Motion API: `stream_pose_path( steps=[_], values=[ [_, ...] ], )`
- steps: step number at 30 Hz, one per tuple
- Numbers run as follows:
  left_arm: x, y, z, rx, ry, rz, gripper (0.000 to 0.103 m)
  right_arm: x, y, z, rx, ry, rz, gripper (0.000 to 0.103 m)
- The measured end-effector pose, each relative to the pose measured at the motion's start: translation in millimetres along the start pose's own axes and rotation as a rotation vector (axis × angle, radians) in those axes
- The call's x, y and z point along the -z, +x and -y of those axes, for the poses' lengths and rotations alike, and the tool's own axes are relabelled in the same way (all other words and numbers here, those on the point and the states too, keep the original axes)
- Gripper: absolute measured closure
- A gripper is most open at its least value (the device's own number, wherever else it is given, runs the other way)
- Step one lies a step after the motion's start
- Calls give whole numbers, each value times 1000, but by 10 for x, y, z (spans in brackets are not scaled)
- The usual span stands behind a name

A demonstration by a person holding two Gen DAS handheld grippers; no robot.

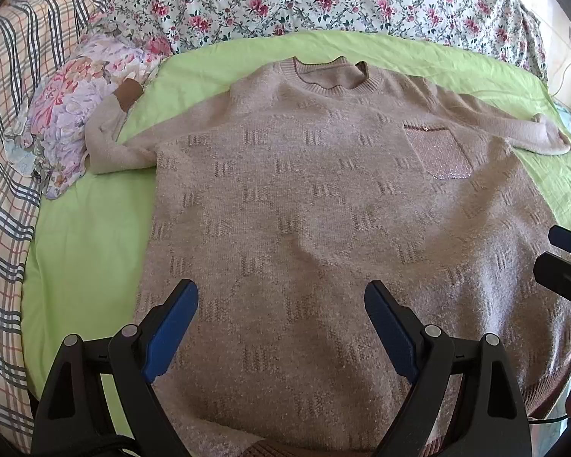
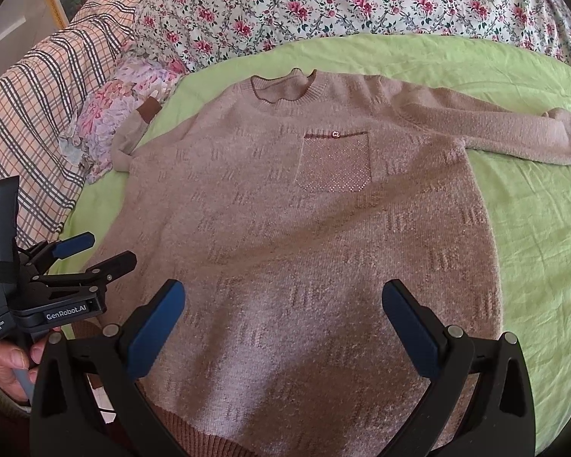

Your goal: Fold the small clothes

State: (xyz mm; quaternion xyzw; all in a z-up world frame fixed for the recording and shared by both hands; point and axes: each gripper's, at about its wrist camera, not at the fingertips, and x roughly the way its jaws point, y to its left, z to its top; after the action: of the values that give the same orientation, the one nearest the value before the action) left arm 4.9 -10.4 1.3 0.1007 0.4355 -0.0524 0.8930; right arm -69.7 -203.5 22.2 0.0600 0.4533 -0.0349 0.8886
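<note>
A pink sweater [image 1: 323, 209] lies flat on the green sheet [image 1: 87, 236], collar at twelve o'clock. Left gripper [image 1: 281, 327] and right gripper [image 2: 283, 327] hover spread wide, apparently empty.

Pinkish-beige knitted sweater [image 1: 323, 236], spread flat and front up on the bed's green sheet [image 1: 87, 251], not yet folded. Round collar toward the far edge, hem at the near edge. Glittering chest pocket [image 2: 335, 163]. Both sleeves stretched sideways, one cuff brown.

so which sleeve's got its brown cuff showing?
The left sleeve, bent up onto the floral pillow. The right sleeve lies flat, cuff hidden.
</note>
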Motion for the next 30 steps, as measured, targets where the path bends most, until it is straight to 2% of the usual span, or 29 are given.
stream_pose_path(
  steps=[3, 7, 10, 11, 14, 23, 30],
  values=[
    [3, 1, 4, -2, 0, 1, 13, -5, -8, 4, -11, 12, -2, 0],
    [-15, 37, -15, -23, 26, -71, 13, -17, -14, 29, -3, 15, 3, 0],
    [-14, 37, -22, -14, 19, -62, 13, -22, -17, 58, 10, 23, 2, 0],
    [-21, 54, -43, 0, 13, -88, 13, -27, -15, 67, 8, 27, 2, 0],
    [-34, 92, -67, 11, 3, -98, 13, -42, -6, 72, 9, 32, -1, 0],
    [-100, 151, -43, 11, 4, -87, 13, -34, -11, 177, -9, 74, 35, 1],
    [-177, 178, 6, 36, 12, -81, 11, -58, 14, 288, -16, 100, 32, 7]
  ],
)
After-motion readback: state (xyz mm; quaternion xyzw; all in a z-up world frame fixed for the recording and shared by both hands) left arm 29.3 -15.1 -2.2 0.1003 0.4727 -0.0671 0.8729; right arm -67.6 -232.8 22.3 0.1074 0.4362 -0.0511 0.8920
